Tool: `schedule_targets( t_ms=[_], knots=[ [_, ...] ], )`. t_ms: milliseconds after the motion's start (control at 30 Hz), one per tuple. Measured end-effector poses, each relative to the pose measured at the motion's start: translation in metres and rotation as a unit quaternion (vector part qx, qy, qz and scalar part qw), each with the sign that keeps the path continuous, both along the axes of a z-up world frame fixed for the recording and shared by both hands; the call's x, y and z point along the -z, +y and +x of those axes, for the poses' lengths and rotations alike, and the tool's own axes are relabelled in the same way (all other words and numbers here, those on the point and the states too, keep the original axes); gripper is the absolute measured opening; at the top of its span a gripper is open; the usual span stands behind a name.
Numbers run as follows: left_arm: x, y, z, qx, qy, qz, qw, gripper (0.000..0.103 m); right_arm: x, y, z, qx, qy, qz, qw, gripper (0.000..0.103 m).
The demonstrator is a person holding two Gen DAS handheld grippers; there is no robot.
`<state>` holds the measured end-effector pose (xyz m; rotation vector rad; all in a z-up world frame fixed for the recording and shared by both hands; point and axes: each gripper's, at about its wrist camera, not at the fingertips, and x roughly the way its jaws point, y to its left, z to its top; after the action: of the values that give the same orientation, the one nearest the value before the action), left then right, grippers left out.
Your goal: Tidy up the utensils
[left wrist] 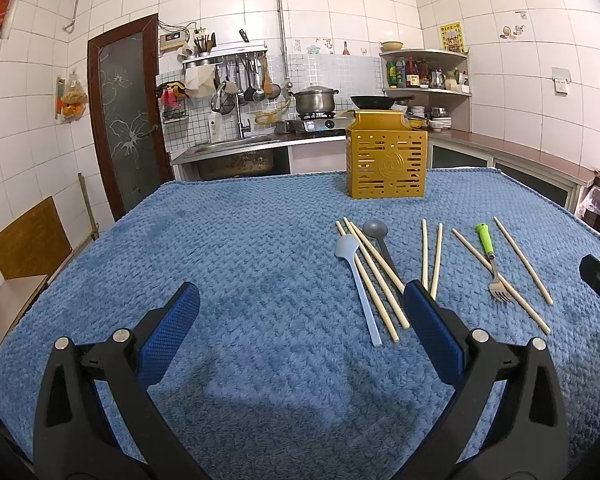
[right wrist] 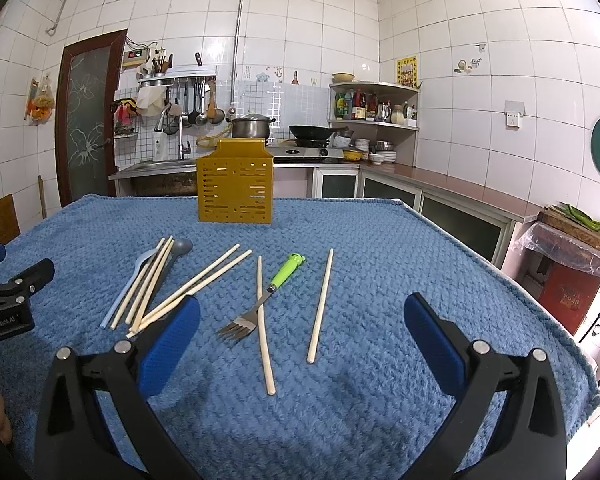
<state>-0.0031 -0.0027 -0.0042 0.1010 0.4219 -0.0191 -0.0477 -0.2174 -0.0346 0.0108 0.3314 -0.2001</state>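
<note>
Both our grippers, left (left wrist: pixel 300 320) and right (right wrist: pixel 302 326), hover spread wide and empty over the fuzzy blue waffle-knit cloth (left wrist: pixel 240 248); beyond stands a perforated golden metal holder box (left wrist: pixel 386 158), then wooden chopsticks (left wrist: pixel 374 276), plastic spoons (left wrist: pixel 352 268) and a green-handled steel fork (right wrist: pixel 260 300)

Only legible text was "GenRobot.AI", white print on black body of left gripper (right wrist: pixel 4 304), left edge of right wrist view. Yellow wall poster (right wrist: pixel 407 71) carried characters too small to read.
</note>
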Motion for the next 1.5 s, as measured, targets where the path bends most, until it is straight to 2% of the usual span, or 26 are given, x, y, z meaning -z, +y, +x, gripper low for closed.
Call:
schedule_targets(
  t_ms=[867, 1133, 1367, 1500],
  knots=[
    [0.003, -0.005, -0.001, 0.005, 0.001, 0.002, 1.0, 0.098, 0.005, -0.002, 0.006, -0.007, 0.009, 0.001, 1.0, 0.099],
    [0.004, -0.008, 0.001, 0.015, 0.007, 0.013, 0.9998, 0.098, 0.004, 0.0, 0.006, -0.012, 0.006, -0.002, 1.0, 0.099],
    [0.003, -0.001, 0.006, 0.019, 0.022, -0.009, 0.9995, 0.098, 0.004, 0.001, 0.008, -0.014, 0.009, 0.002, 1.0, 0.099],
    [0.001, -0.001, 0.008, 0.016, 0.025, -0.005, 0.9995, 0.098, 0.002, 0.004, 0.01, -0.016, 0.01, -0.006, 1.0, 0.099]
  ],
)
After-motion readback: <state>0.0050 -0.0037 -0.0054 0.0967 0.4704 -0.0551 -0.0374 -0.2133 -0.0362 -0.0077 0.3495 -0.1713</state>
